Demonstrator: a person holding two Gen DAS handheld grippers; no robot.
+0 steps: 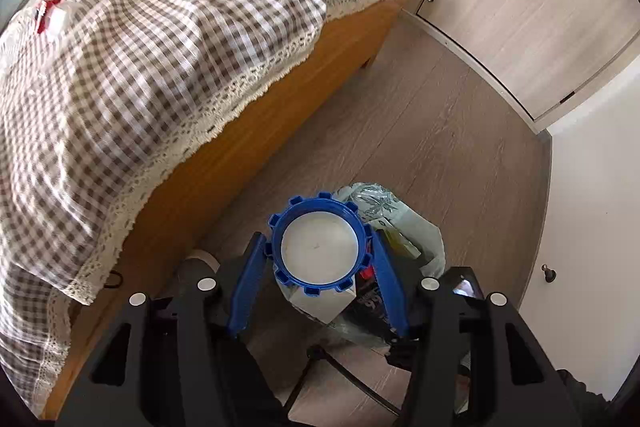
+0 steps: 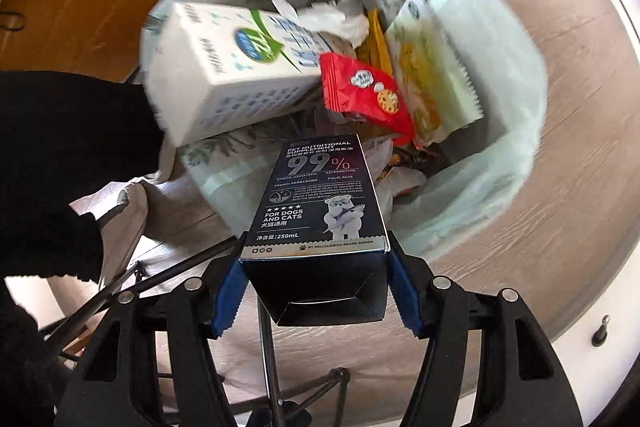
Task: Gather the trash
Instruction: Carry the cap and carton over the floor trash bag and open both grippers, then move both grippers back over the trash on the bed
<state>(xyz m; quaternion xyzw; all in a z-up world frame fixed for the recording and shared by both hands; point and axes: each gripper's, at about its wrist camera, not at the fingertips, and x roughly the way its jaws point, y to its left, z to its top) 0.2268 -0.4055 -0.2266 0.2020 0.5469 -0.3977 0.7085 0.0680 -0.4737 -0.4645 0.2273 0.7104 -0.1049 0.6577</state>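
Note:
My left gripper point(image 1: 318, 247) is shut on a white carton point(image 1: 320, 303), which shows its round blue ridged end point(image 1: 280, 223) towards the camera. In the right wrist view the same carton point(image 2: 224, 67) hangs tilted over the open mouth of a pale green trash bag point(image 2: 500, 167). My right gripper point(image 2: 316, 243) is shut on a dark blue pet supplement box point(image 2: 316, 195), held above the bag's near rim. Inside the bag lie a red snack wrapper point(image 2: 368, 91), a yellow-green packet point(image 2: 432, 79) and white tissue point(image 2: 336, 15). The bag point(image 1: 416, 227) stands on the floor beside the bed.
A bed with a brown checked cover point(image 1: 160, 47) and orange wooden frame point(image 1: 248, 147) fills the left; a red and white item point(image 1: 50, 17) lies on it. Pale wardrobe doors point(image 1: 520, 7) stand at the right. Black stand legs point(image 2: 268, 339) cross the wood floor point(image 1: 420, 127) beneath me.

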